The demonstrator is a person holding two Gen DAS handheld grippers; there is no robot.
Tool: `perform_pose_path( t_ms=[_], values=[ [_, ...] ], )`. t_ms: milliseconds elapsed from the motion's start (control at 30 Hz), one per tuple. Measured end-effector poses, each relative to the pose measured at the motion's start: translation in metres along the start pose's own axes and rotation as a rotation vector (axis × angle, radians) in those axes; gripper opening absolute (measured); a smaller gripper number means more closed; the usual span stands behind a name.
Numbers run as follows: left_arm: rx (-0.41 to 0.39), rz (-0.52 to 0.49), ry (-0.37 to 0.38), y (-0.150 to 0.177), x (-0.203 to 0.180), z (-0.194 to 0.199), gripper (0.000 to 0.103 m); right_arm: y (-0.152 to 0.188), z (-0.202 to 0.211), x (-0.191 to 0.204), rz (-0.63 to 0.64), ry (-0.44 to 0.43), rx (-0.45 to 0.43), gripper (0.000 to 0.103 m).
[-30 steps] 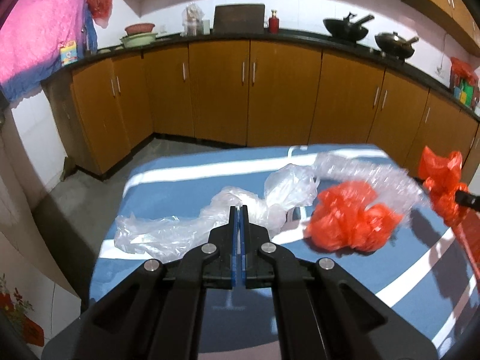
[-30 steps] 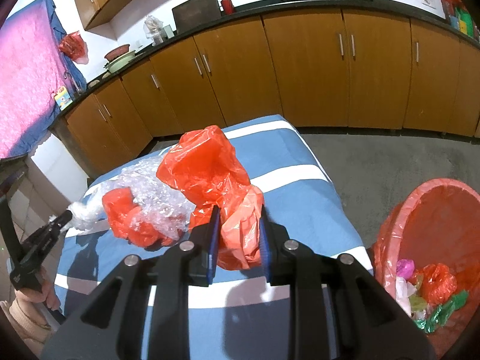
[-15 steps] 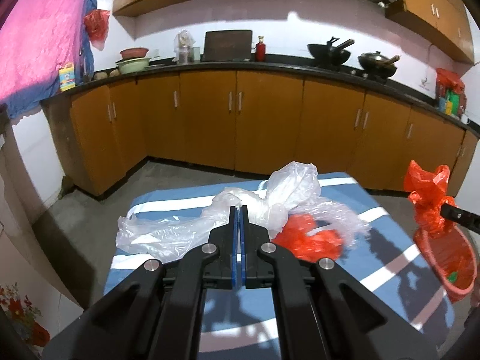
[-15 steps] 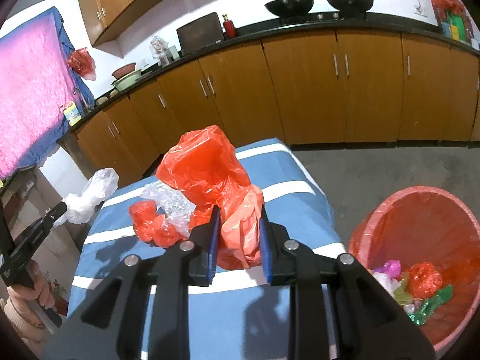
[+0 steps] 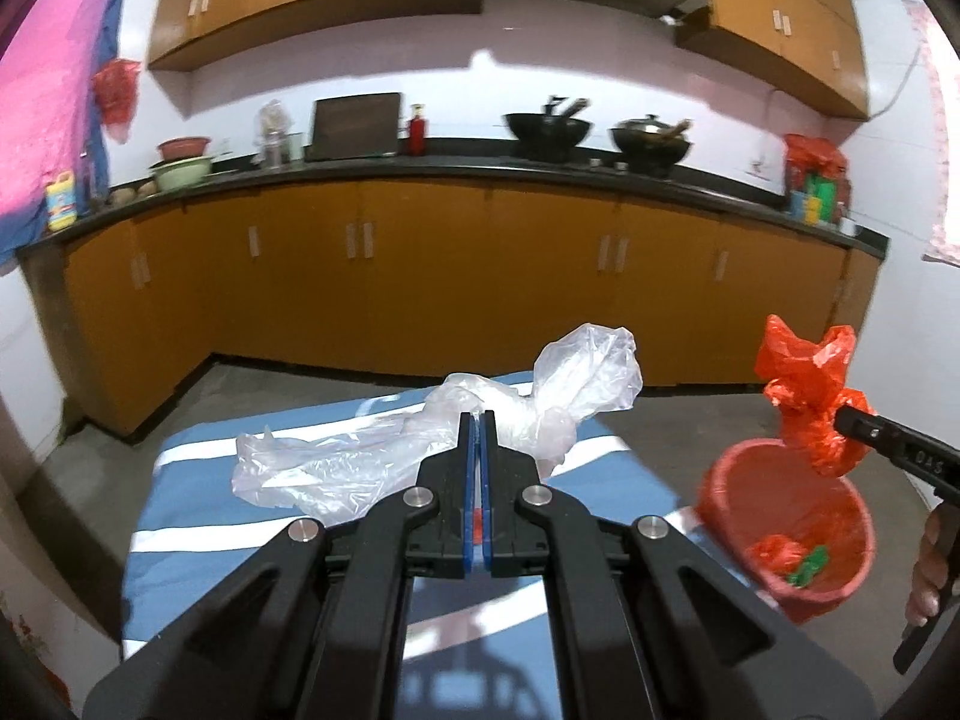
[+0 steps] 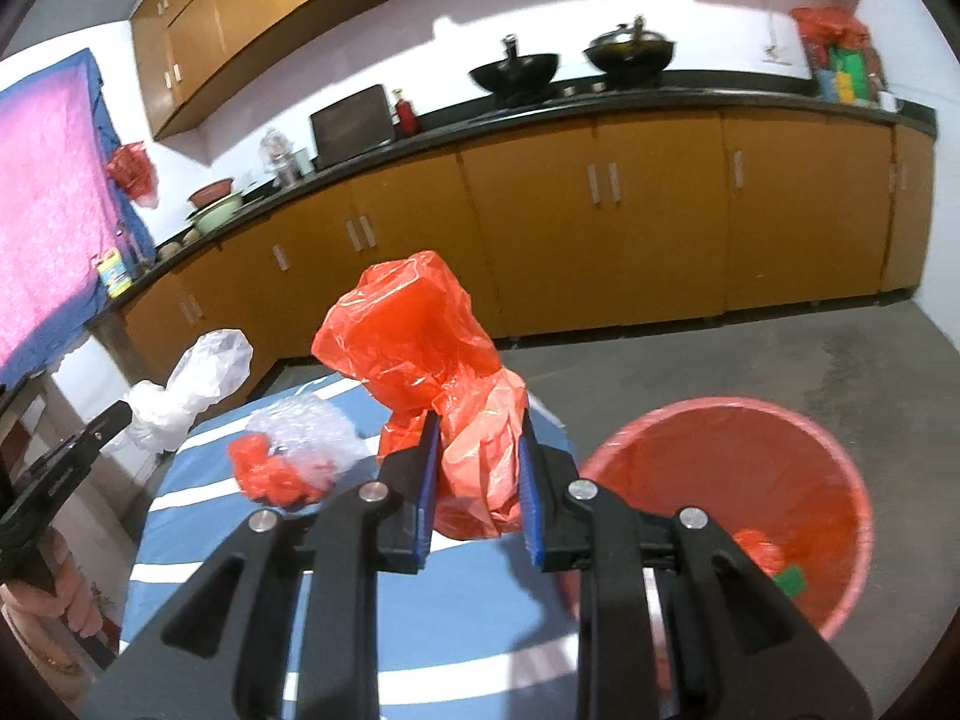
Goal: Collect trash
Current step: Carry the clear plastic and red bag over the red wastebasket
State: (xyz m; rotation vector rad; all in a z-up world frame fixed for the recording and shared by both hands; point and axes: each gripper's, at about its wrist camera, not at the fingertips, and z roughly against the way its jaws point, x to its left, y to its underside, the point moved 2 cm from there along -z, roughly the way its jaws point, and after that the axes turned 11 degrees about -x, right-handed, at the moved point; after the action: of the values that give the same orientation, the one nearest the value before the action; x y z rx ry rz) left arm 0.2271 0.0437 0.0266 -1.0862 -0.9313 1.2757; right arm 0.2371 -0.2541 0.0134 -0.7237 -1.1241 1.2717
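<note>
Lifting both loads clear of striped table (image 5: 198, 516): left gripper (image 5: 478, 420) clenched on clear bag (image 5: 576, 384), right gripper (image 6: 474, 438) grasping red bag (image 6: 414, 336), now raised nearer red bin (image 6: 798, 450). Bubble-wrap bundle (image 6: 300, 450) remains on table; drop-off judged next.

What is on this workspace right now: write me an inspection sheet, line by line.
Surface: blue cloth with white stripes over a table.
Job's things: crumpled clear plastic bag in the left gripper; crumpled red plastic bag in the right gripper; round red plastic bin on the floor, scraps inside.
Clutter: red bag wrapped in clear bubble plastic lying on the cloth.
Grippers: left fingers shut on the clear bag; right fingers shut on the red bag.
Cables: nothing seen.
Surroundings: orange kitchen cabinets, two black woks on the counter.
</note>
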Motion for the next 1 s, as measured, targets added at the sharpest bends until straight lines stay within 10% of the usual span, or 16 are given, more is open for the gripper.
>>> perform_pose_path(
  t_ms=[1000],
  values=[
    [0.112,-0.037,0.323,0.046,-0.212,-0.053,0.001,0.009,0.036,-0.171,-0.119,0.284,-0.023,0.024]
  ],
)
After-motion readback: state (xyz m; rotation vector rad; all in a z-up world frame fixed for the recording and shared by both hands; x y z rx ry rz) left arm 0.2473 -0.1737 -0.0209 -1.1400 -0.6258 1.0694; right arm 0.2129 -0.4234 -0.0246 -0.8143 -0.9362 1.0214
